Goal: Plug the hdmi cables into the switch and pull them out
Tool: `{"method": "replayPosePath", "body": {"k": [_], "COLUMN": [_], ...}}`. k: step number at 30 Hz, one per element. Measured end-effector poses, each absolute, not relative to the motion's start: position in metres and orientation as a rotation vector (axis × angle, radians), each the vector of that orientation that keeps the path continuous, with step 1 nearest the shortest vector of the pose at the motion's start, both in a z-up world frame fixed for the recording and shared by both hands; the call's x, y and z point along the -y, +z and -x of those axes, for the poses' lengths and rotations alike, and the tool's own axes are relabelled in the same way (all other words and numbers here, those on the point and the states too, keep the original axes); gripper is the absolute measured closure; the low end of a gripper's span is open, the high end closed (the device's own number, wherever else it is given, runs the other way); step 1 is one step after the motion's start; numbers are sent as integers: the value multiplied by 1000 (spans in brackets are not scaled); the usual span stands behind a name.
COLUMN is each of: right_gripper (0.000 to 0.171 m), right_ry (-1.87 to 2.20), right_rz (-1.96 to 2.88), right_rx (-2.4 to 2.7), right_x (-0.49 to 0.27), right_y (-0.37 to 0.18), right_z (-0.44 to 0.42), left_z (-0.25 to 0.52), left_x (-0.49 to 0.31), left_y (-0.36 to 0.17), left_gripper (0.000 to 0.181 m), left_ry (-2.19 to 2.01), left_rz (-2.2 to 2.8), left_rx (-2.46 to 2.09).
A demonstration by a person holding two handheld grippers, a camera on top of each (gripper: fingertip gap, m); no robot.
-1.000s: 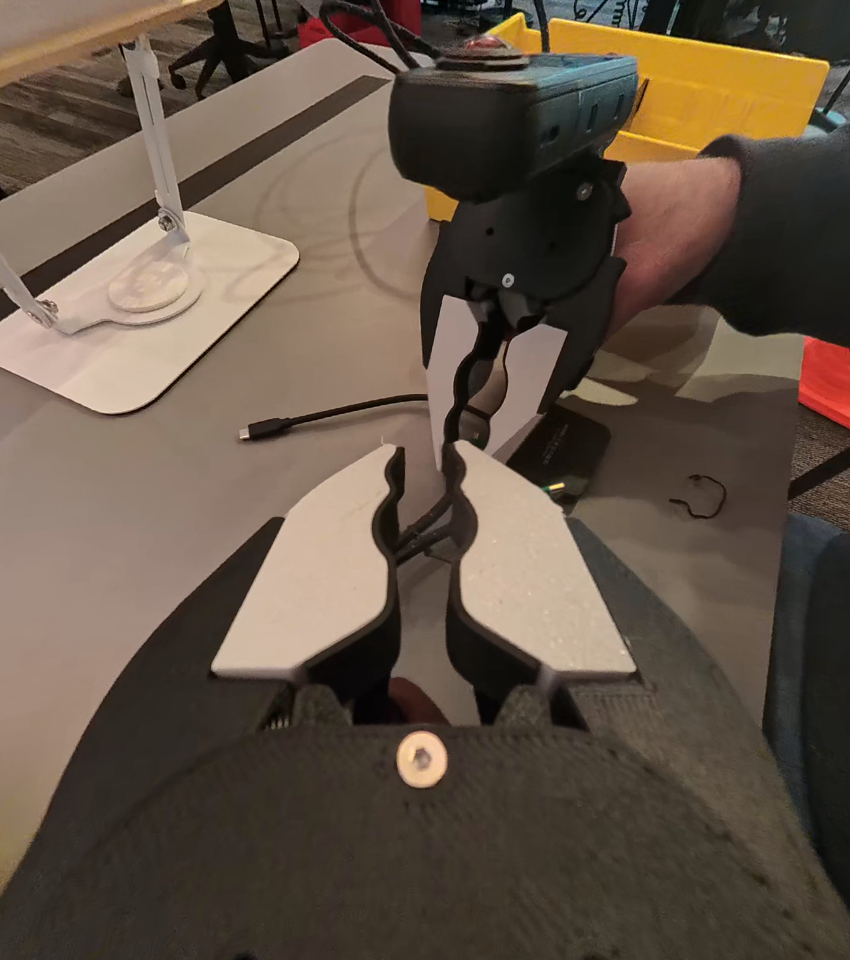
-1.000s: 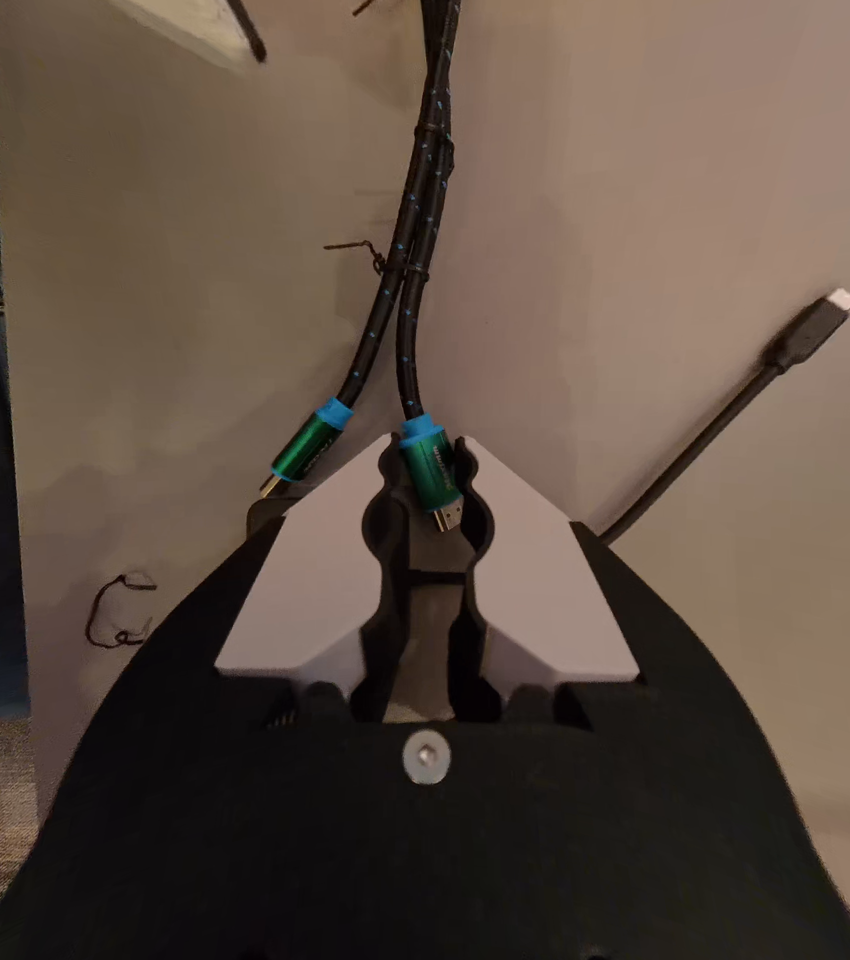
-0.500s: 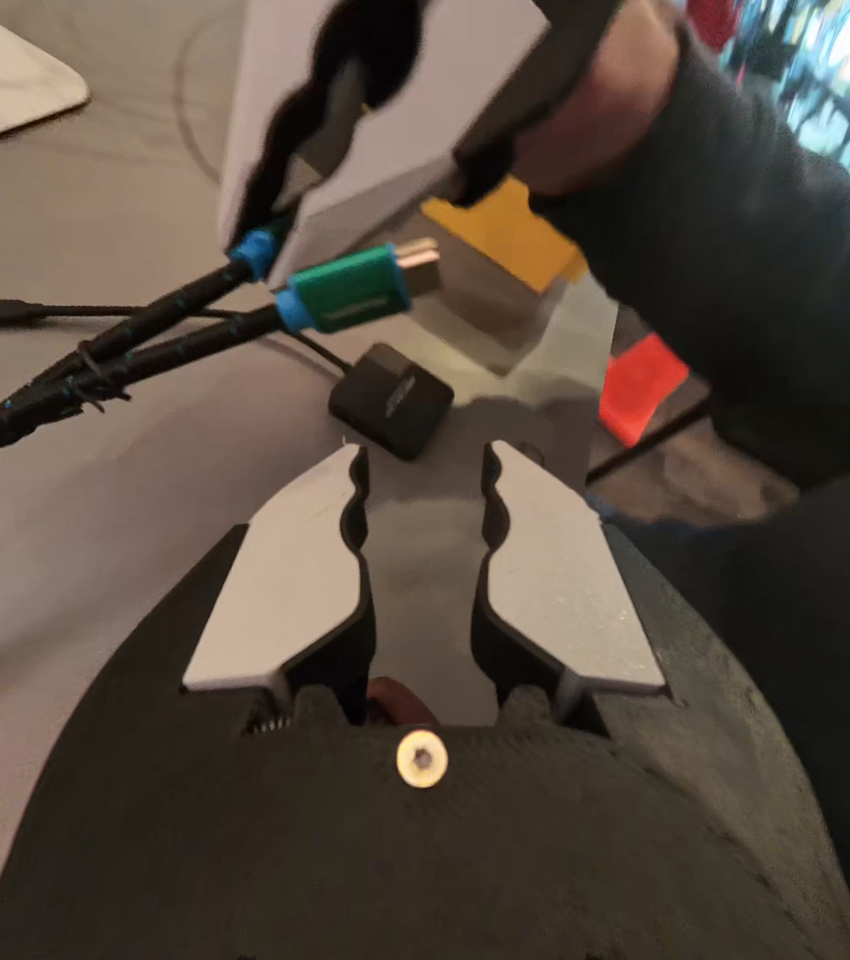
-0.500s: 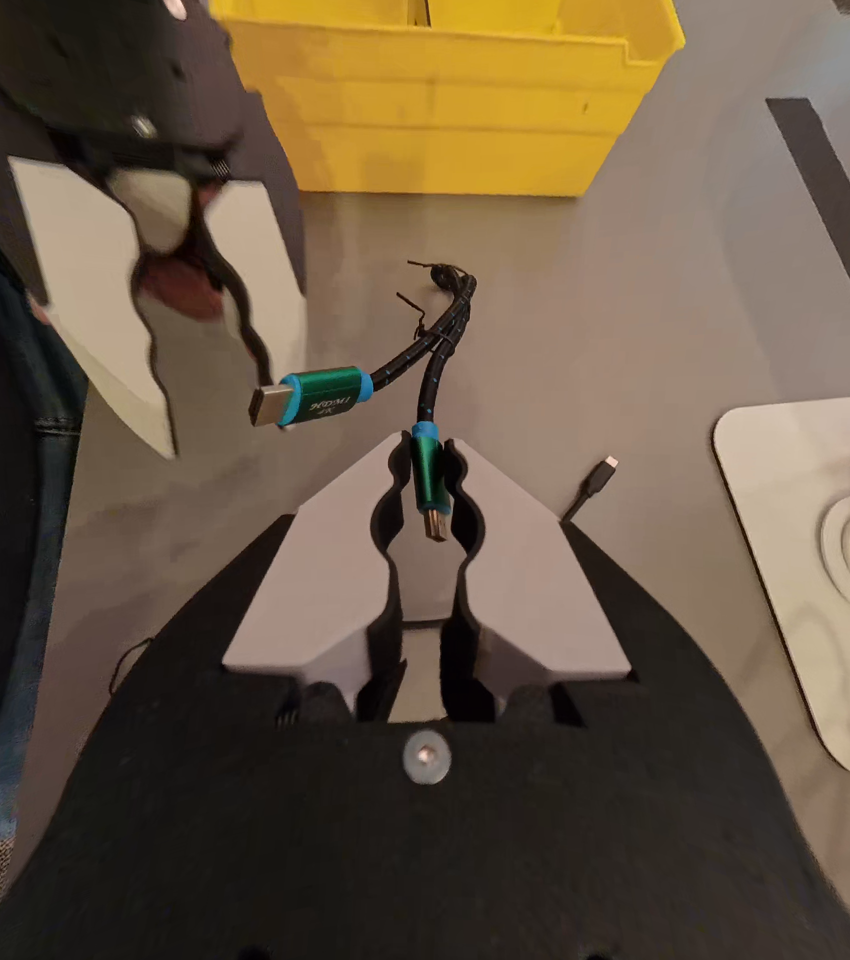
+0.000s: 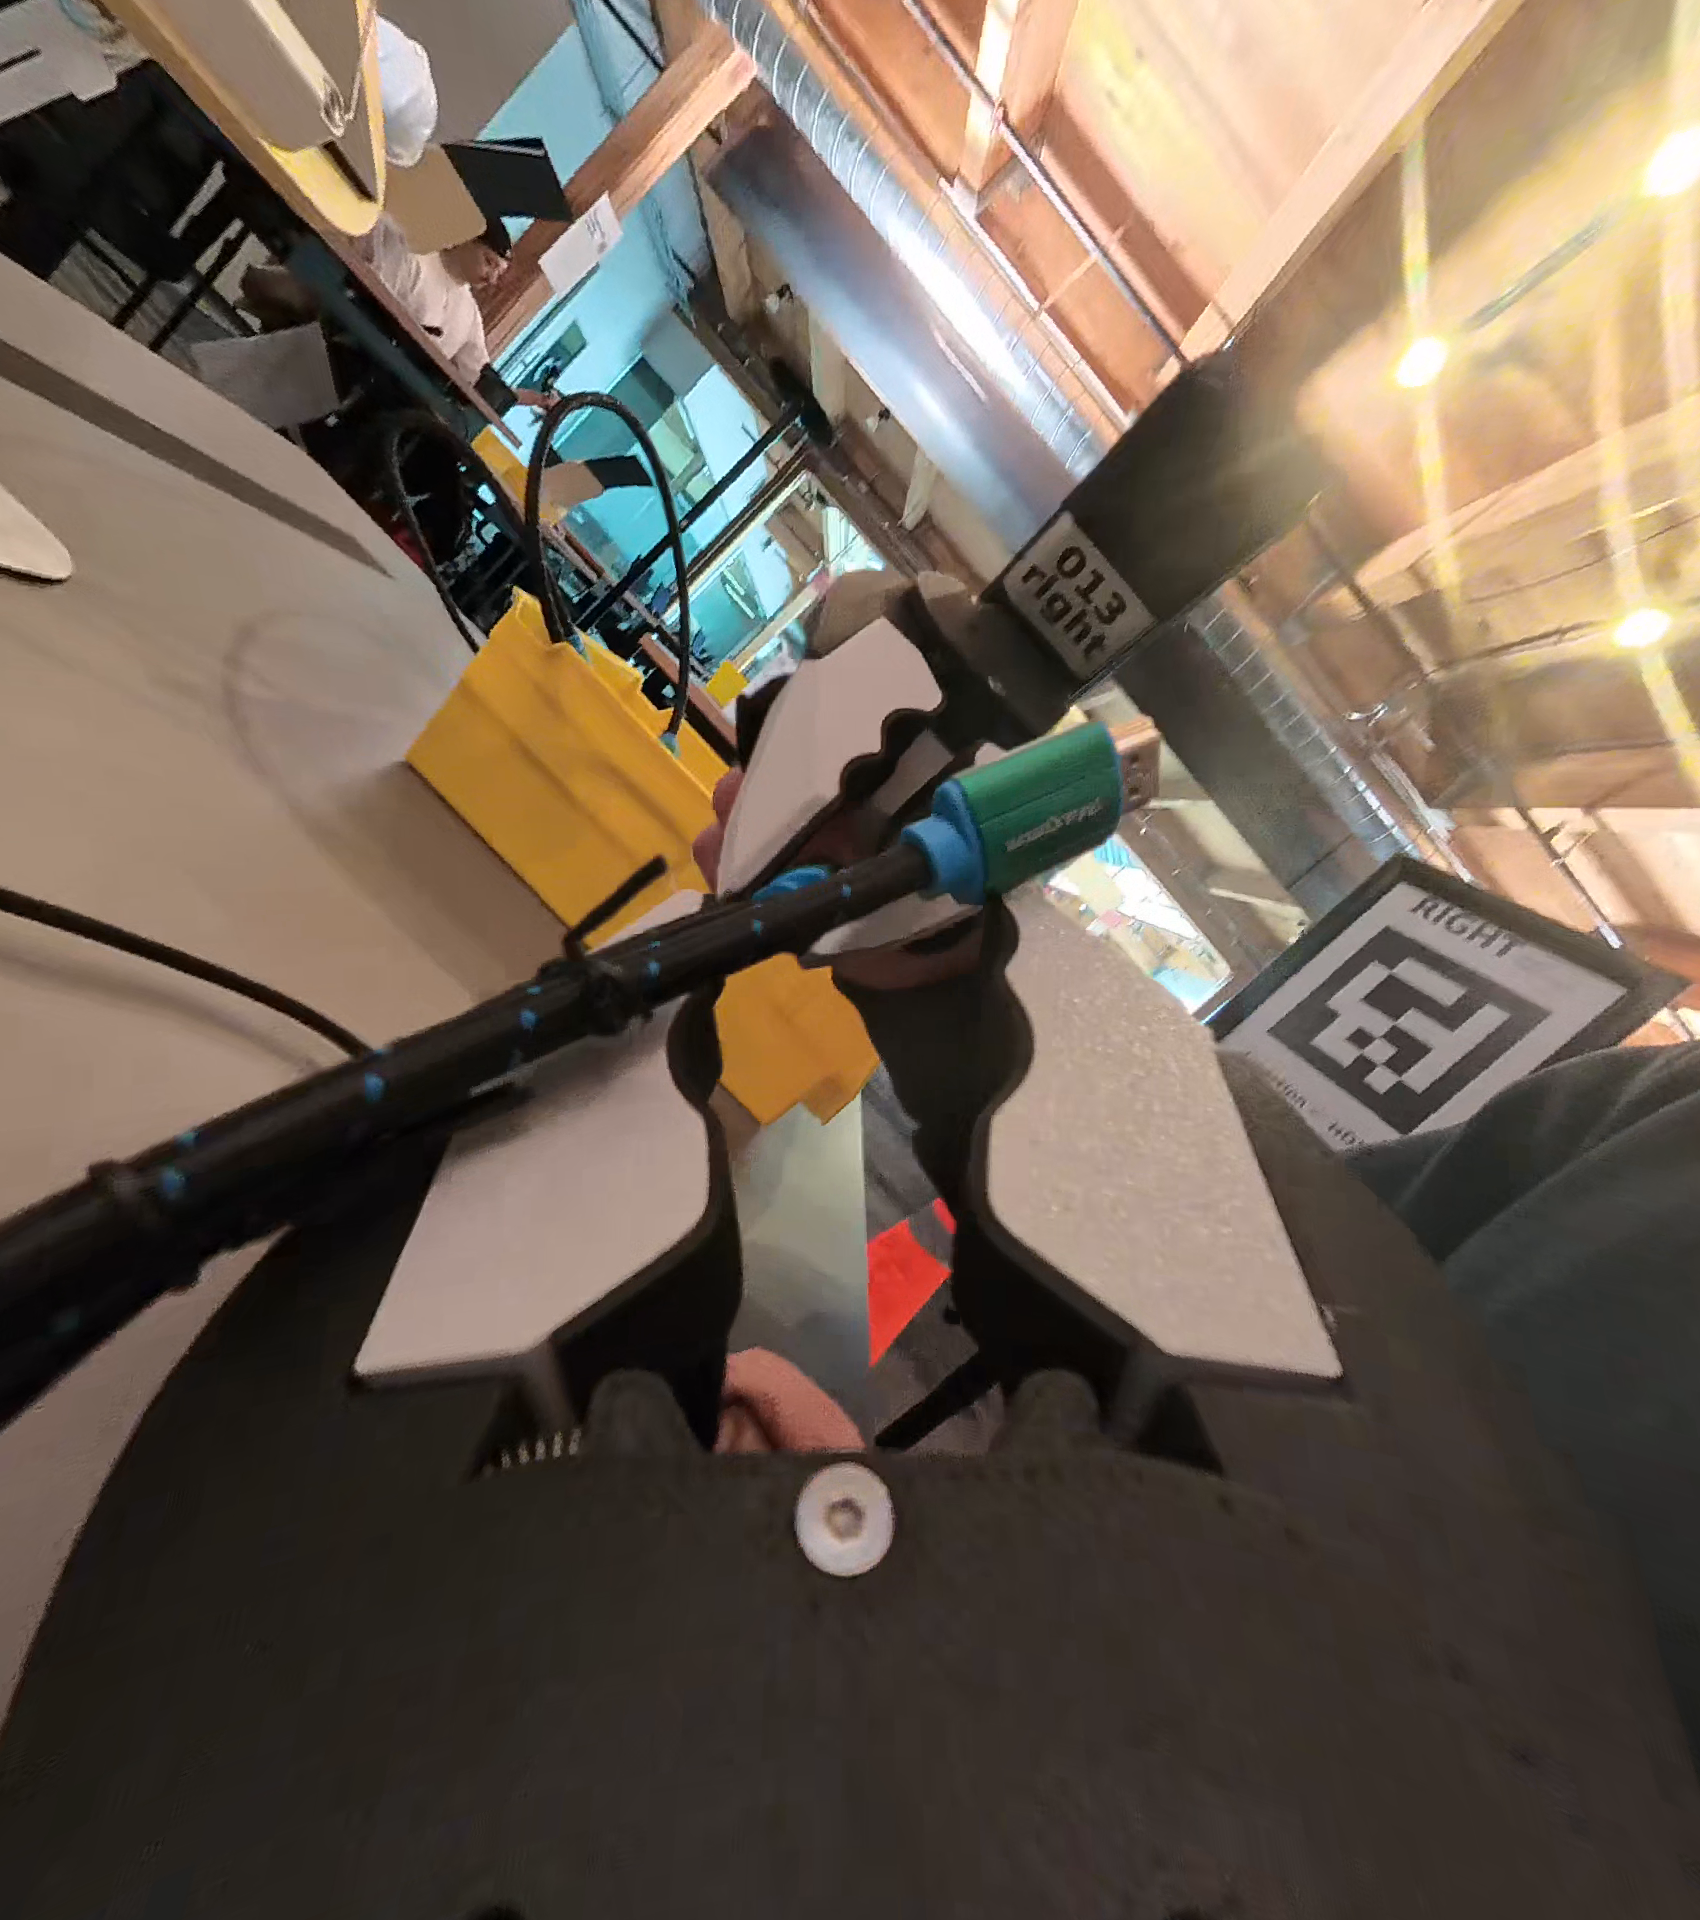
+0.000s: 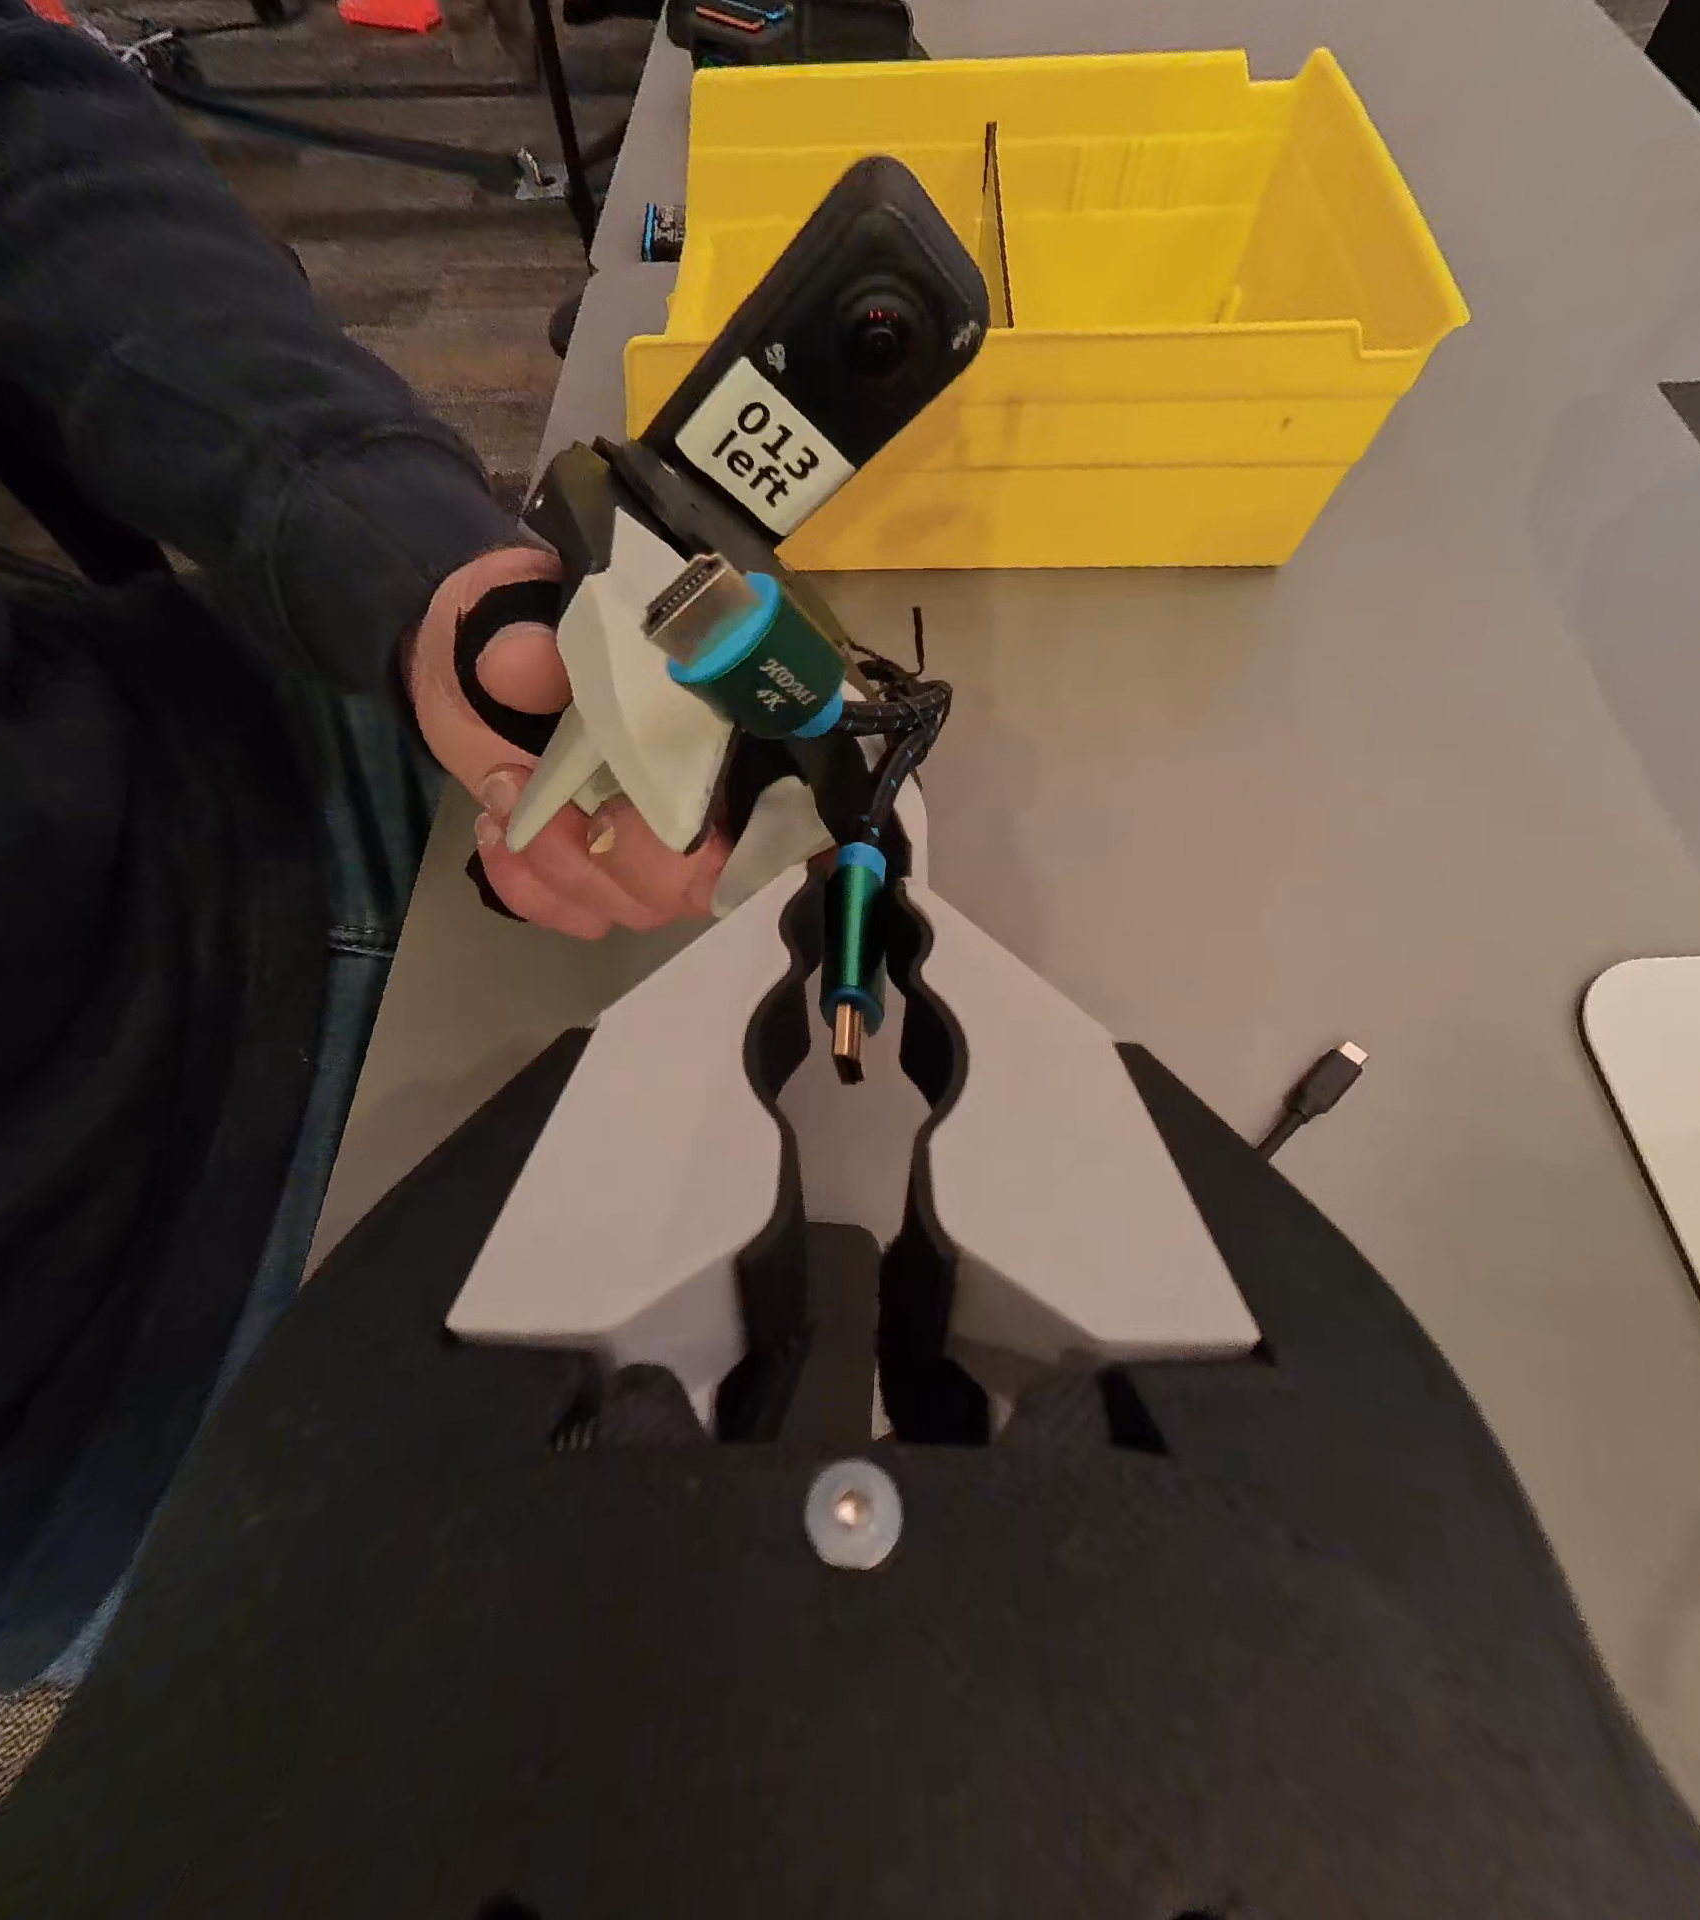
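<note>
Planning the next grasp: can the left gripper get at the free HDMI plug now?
Probably yes. The left gripper is open and the free plug sits just past its fingertips, nothing between. The right gripper, shut on the other plug, is close behind.

Right gripper (image 6: 851,914) has its fingertips pinched together, tip pointing away from the person and down at a slant. Left gripper (image 5: 846,997) sits with a clear gap between its fingers, tilted up so it faces the right one, tips nearly meeting. A bare hand (image 6: 555,790) in a dark sleeve (image 6: 233,416) wraps the left one's handle.
</note>
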State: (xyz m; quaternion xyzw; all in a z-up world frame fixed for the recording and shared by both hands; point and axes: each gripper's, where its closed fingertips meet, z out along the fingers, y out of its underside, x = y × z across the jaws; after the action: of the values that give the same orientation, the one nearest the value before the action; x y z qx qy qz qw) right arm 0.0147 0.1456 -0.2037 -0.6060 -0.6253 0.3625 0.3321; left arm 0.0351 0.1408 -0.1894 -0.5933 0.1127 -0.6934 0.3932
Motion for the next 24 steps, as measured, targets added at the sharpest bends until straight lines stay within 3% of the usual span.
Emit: {"method": "replayPosePath", "body": {"k": [4,24], "right_gripper": [162,161], "right_ry": [938,455], "right_rz": [1547,1312], "right_rx": [1647,1759], "right_x": [-141,-135], "right_y": [-198,-171], "right_z": [-12,-14], "left_z": [-33,-29], "left_x": [-143,-131], "left_y": [-186,-160], "left_gripper": [150,152], "left_ry": [-1767,-1708], "left_rz": [1486,1451], "left_rx": [-247,-483]}}
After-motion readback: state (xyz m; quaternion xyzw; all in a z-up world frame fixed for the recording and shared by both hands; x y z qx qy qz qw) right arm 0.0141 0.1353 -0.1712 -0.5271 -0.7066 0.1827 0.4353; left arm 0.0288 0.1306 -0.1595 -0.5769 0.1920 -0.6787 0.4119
